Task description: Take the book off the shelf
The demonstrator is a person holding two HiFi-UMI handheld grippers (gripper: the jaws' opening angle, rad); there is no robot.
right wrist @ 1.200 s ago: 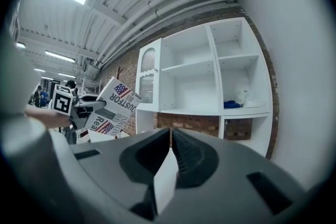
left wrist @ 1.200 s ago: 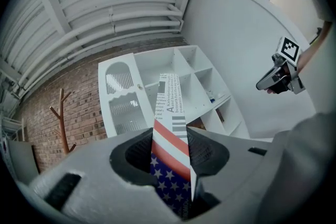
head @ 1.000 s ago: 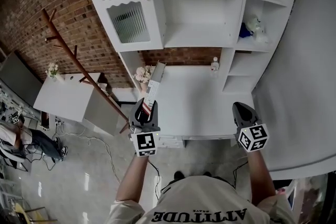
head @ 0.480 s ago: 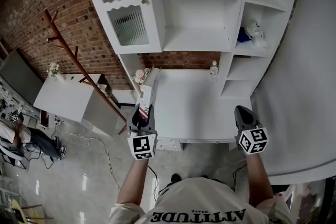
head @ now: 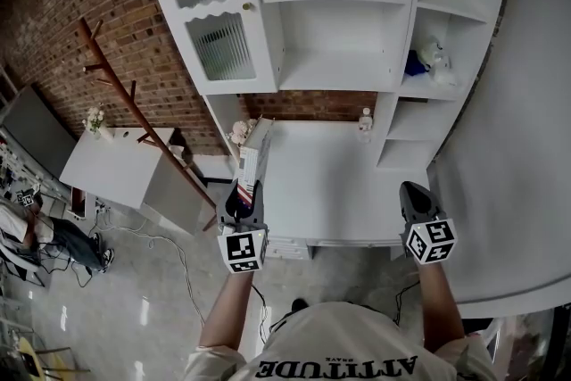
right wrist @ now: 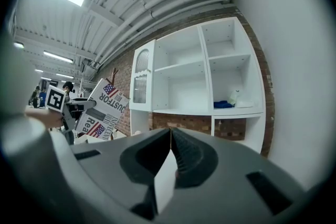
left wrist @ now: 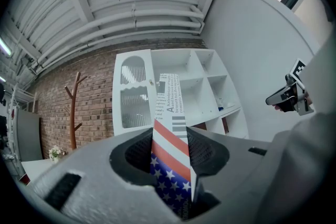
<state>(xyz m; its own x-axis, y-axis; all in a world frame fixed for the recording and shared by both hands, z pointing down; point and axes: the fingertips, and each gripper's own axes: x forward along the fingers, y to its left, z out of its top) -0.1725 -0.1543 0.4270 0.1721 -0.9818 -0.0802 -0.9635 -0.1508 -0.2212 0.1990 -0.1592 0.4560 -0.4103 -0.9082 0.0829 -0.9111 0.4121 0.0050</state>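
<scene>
Book [head: 254, 158] is clear of the white shelf unit [head: 339, 22], held out in front of its lower left corner, over the left edge of the desk [head: 330, 192] below it. Left gripper [head: 243, 194] is clamped on the book's lower end, so it stands up between the jaws. Right gripper [head: 412, 194] sits in front of the shelf unit's right column, jaws together, nothing in them. Desk top under the shelves is mostly bare. Cover has a stars-and-stripes flag plus newspaper-style print. "JUSTFOR" reads in big letters, smaller text is too tiny.
</scene>
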